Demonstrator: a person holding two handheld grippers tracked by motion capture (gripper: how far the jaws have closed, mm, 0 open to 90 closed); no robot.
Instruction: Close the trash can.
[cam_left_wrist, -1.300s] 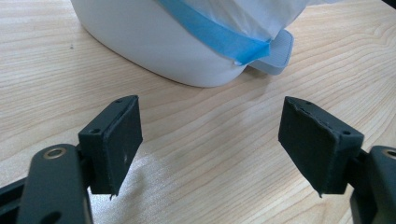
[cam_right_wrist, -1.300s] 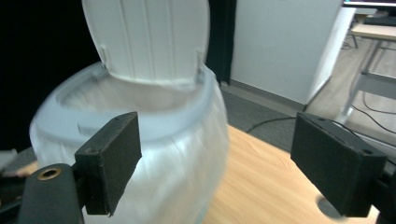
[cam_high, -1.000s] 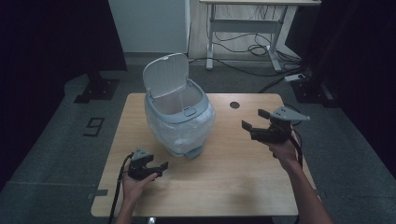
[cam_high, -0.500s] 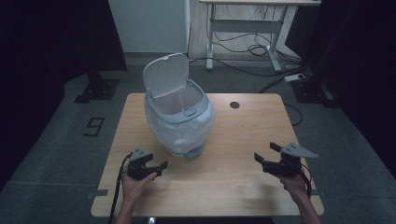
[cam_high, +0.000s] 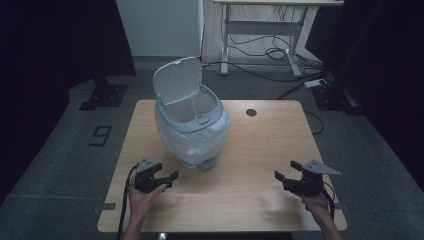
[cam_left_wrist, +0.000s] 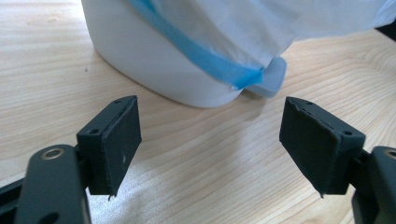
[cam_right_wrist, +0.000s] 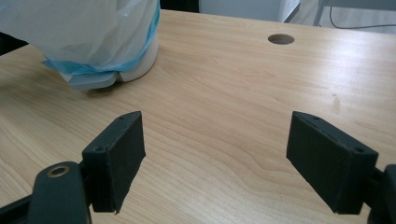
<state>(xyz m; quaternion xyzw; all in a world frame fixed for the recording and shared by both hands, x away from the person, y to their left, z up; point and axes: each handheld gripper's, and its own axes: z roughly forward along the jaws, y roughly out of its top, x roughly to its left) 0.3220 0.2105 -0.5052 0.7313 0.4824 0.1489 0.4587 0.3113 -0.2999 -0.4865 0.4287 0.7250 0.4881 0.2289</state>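
- Left hand-held gripper (cam_high: 165, 178): we see it low over the near-left tabletop (cam_high: 260, 150), hand wrapped round the body from below, jaws pointing at the bin's base.
- Its jaws are released, wide apart, nothing between them; left gripper view shows bare wood in the gap.
- Right hand-held gripper (cam_high: 287, 171): near-right part of the tabletop, held level and low, jaws pointing left toward the bin, grey plate on top.
- Its jaws are released too; they've just been closing a little, nothing between them.
- Bin (cam_high: 192, 127): white, lid up, bag (cam_high: 200, 142) draped over its sides, standing on the tabletop's left-centre, just beyond the left hand-held gripper, well apart from the right.
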